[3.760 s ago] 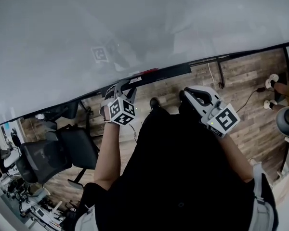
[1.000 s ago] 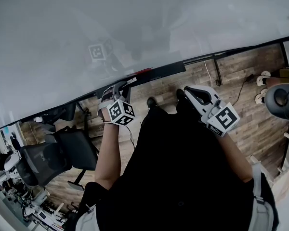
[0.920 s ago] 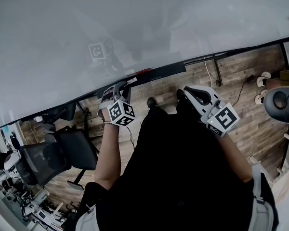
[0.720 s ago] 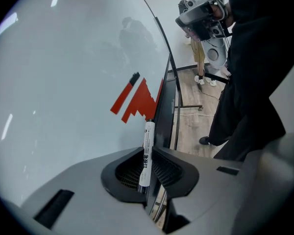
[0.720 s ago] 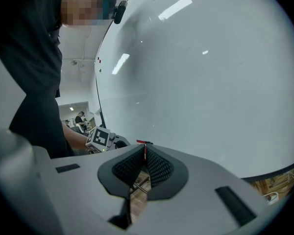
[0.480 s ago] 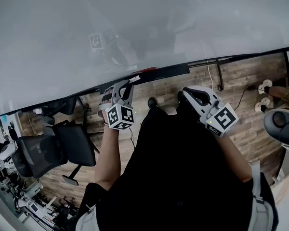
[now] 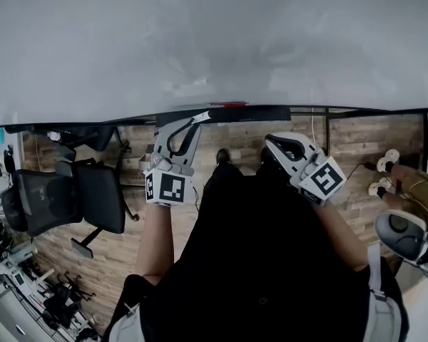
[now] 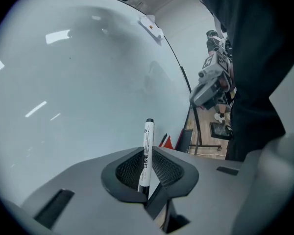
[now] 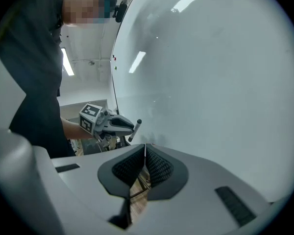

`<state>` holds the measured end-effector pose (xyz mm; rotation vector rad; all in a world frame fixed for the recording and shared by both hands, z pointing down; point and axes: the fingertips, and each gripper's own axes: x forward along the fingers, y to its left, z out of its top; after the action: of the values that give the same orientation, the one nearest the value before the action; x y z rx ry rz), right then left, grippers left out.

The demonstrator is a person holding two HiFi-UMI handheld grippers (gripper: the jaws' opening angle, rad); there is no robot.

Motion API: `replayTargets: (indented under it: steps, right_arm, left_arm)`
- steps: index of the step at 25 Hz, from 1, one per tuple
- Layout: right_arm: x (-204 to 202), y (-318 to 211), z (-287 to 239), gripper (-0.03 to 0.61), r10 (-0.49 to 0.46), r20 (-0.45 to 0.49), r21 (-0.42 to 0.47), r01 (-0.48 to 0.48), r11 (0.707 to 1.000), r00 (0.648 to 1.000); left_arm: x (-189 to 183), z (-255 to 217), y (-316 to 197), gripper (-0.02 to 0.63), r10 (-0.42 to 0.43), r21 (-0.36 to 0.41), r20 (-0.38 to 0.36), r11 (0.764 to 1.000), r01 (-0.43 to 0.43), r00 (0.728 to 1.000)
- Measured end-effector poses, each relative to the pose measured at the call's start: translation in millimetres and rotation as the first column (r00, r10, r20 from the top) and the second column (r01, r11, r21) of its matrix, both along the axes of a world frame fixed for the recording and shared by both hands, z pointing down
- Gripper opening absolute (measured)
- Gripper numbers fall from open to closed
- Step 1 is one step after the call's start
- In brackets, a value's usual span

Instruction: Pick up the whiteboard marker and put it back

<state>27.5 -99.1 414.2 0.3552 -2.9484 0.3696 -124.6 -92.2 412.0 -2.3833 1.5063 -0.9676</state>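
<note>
- Since a second ago, your left gripper (image 7: 189, 128) has climbed. In the head view it now sits just left of centre, with its jaws tilted up toward the black ledge (image 7: 260, 112) along the lower edge of the big glossy white whiteboard (image 7: 200, 41). That edge now runs level across the frame, not slanting as before.
- Your right gripper (image 7: 272, 143) has barely shifted and sits right of centre, near the same ledge.
- The slim white-barrelled whiteboard marker with black ends (image 8: 147, 143) is off the ledge and in your left jaws. The left gripper view shows the ribbed pads pinching its lower part, with most of the barrel standing upright above them at mid-frame.
- The right gripper view shows the same marker poking out of the left gripper at left of centre (image 9: 134, 130), in front of the board; whether it touches the board I cannot tell.
- The right jaws are pressed together with nothing between them.
- Expect the marker to be light and stiff, with a smooth round plastic barrel that could roll or pivot between the pads.
- You hold it low, so the long free end may swing if it bumps the board or ledge. A hold nearer mid-barrel would be steadier.
- Lay it down along the ledge, beside the small red item (image 7: 232, 105), before easing the jaws apart.
</note>
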Motion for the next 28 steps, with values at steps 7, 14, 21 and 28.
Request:
replayTargets:
  steps: [7, 14, 21, 28]
  right_arm:
    - [-33, 1, -9, 0.02, -0.154, 0.004, 0.044, 0.153, 0.987, 0.988]
    - [-66, 15, -5, 0.02, -0.295, -0.014, 0.062, 0.295, 0.953, 0.955]
    - [-96, 24, -26, 0.02, -0.379, 0.041, 0.083, 0.375, 0.923, 0.924]
    - [-106, 22, -42, 0.02, -0.396, 0.061, 0.124, 0.387, 0.914, 0.916]
  left_arm:
    - [-13, -45, 15, 0.063, -0.069, 0.089, -0.182, 0.992, 0.086, 0.981]
    - [-36, -97, 45, 0.063, -0.154, 0.148, -0.515, 0.953, 0.264, 0.843]
    - [-52, -139, 73, 0.063, -0.14, 0.216, -0.603, 0.919, 0.329, 0.785]
    - [-65, -131, 94, 0.063, -0.164, 0.205, -0.649, 0.903, 0.378, 0.743]
